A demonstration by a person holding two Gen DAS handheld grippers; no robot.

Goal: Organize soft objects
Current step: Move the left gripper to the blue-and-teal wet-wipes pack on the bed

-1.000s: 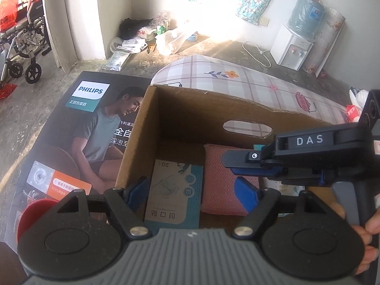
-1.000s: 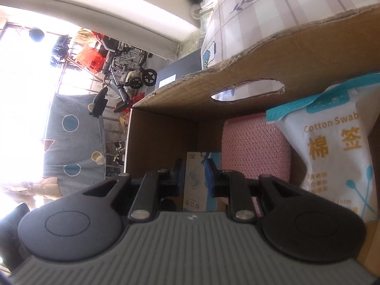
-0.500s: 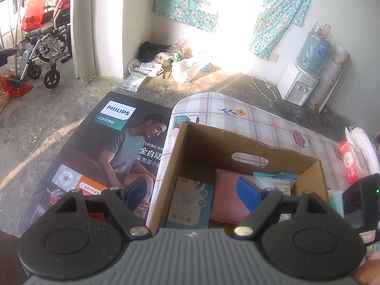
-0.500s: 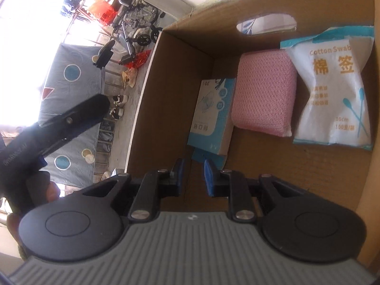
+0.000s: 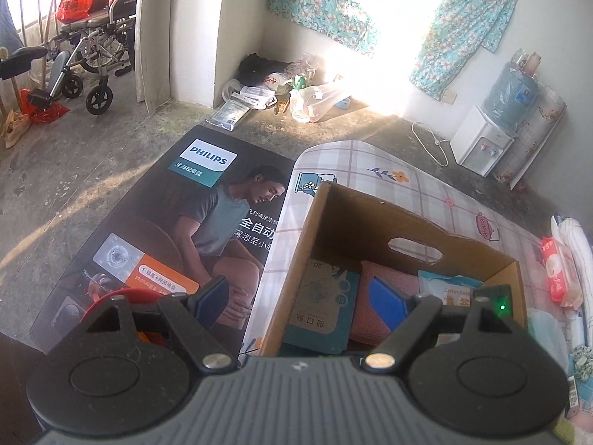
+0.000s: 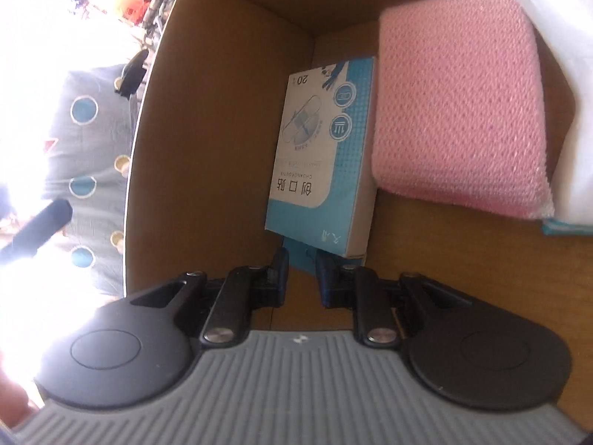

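A cardboard box (image 5: 322, 222) stands on a plaid cloth. Inside lie a blue plaster box (image 5: 322, 307), a pink knitted pad (image 5: 389, 278) and a white cotton swab bag (image 5: 448, 289). My left gripper (image 5: 300, 296) is open and empty, held above the box's near left corner. My right gripper (image 6: 301, 270) is inside the box (image 6: 207, 148), jaws narrowly apart with nothing between them, tips just short of the plaster box (image 6: 322, 155). The pink pad (image 6: 459, 111) lies to its right, the swab bag (image 6: 556, 74) beyond.
A large Philips carton (image 5: 166, 222) lies flat left of the box. A red tissue pack (image 5: 559, 274) and other soft items lie on the cloth at the right. A water dispenser (image 5: 489, 137), bags and a wheelchair (image 5: 85, 59) stand at the back.
My left gripper rose and pulled back from the box. My right gripper moved down into the box, toward the plaster box, jaws still narrowly apart.
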